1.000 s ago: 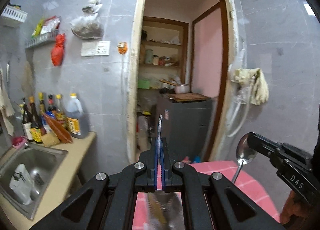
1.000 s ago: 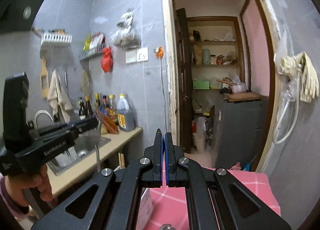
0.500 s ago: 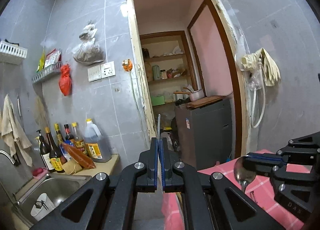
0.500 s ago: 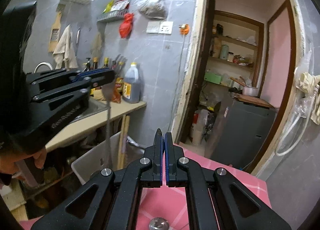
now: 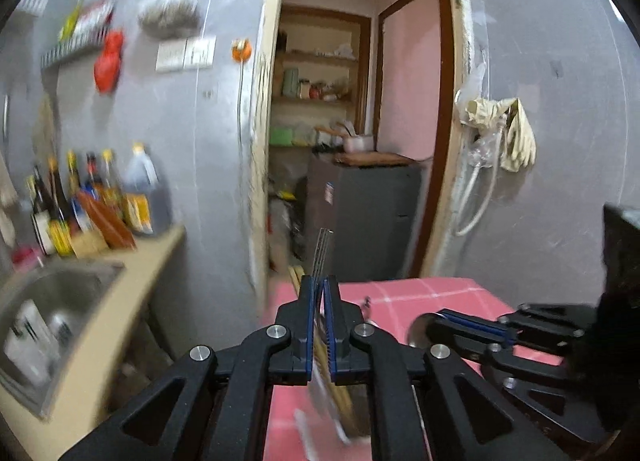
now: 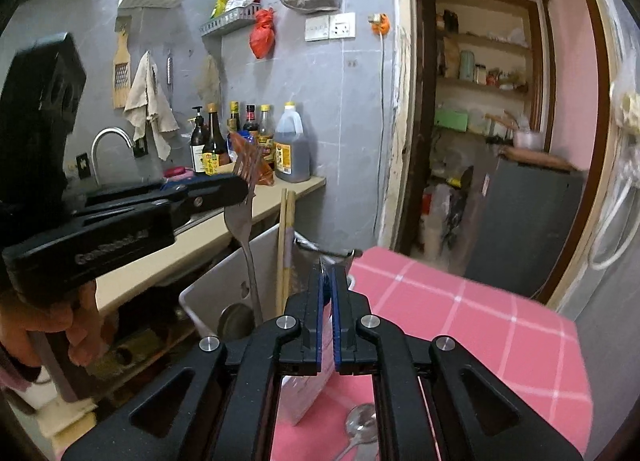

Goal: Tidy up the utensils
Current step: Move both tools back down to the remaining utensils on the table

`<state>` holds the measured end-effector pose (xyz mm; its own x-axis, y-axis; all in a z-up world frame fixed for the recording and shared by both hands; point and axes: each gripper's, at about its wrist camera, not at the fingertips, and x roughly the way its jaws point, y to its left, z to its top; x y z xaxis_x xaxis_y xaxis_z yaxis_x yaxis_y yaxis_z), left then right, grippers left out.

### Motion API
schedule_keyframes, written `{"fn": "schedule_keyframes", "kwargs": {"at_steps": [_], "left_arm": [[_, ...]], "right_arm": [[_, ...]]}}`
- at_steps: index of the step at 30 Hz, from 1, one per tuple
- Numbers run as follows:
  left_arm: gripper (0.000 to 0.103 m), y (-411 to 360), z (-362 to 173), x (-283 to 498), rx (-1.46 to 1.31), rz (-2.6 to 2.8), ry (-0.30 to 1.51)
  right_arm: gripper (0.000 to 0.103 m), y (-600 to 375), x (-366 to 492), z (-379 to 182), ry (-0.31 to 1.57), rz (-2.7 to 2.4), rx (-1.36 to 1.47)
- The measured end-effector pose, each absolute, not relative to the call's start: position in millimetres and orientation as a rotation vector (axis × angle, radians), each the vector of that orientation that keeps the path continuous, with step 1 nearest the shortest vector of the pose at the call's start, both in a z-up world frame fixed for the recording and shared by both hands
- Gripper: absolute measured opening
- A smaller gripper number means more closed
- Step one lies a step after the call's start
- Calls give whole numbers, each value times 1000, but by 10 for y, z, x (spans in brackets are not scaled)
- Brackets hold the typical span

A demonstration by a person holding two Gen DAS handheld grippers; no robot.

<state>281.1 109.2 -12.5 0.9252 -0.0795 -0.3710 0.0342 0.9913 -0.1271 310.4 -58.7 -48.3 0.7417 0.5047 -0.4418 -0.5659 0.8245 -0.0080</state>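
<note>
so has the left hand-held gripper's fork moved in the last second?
Yes, downward. In the right wrist view the fork, in the left hand-held gripper, now hangs past the counter into the white bin; before it ended at counter level.

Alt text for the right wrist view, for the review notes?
The left claw grips a fork near its tines, handle hanging toward a white holder beside upright chopsticks. The closed right claw fills the foreground over a pink checked tablecloth, a spoon beneath it.
</note>
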Motion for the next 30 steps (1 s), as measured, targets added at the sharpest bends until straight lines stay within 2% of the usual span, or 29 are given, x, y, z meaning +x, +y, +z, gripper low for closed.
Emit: {"fn": "schedule_keyframes", "kwargs": {"at_steps": [2, 4, 5, 8, 10, 11, 13, 14, 16, 19, 21, 30], "left_arm": [[7, 1143, -163, 2785, -177, -96, 407], [9, 1178, -191, 2746, -218, -119, 409], [10, 1191, -193, 2732, -232, -121, 409], [22, 1236, -191, 2670, -289, -126, 401], [38, 1238, -162, 2614, -305, -117, 380], [42, 1225, -144, 2588, -303, -110, 368], [59, 1186, -98, 2505, -294, -91, 336], [64, 1166, -79, 2474, -286, -80, 327], [86, 1098, -46, 2391, -263, -52, 306], [100, 968, -34, 2255, -219, -9, 278], [103, 879, -49, 2163, -194, 16, 266], [103, 505, -279, 1889, -141, 21, 304]], "right_arm": [[10, -655, 3106, -505, 457, 587, -105], [23, -732, 3099, -508, 460, 575, -69], [26, -784, 3088, -504, 458, 566, -50], [31, -934, 3029, -477, 443, 520, -13], [43, -1039, 2987, -432, 422, 482, 10], [47, -1113, 2945, -399, 402, 452, 26], [62, -1230, 2863, -332, 370, 408, 47], [65, -1309, 2815, -306, 352, 380, 59], [84, -1418, 2762, -241, 330, 343, 72], [101, -1593, 2647, -177, 293, 291, 84], [102, -1687, 2573, -161, 277, 267, 80], [102, -2056, 2332, -310, 308, 204, 55]]}}
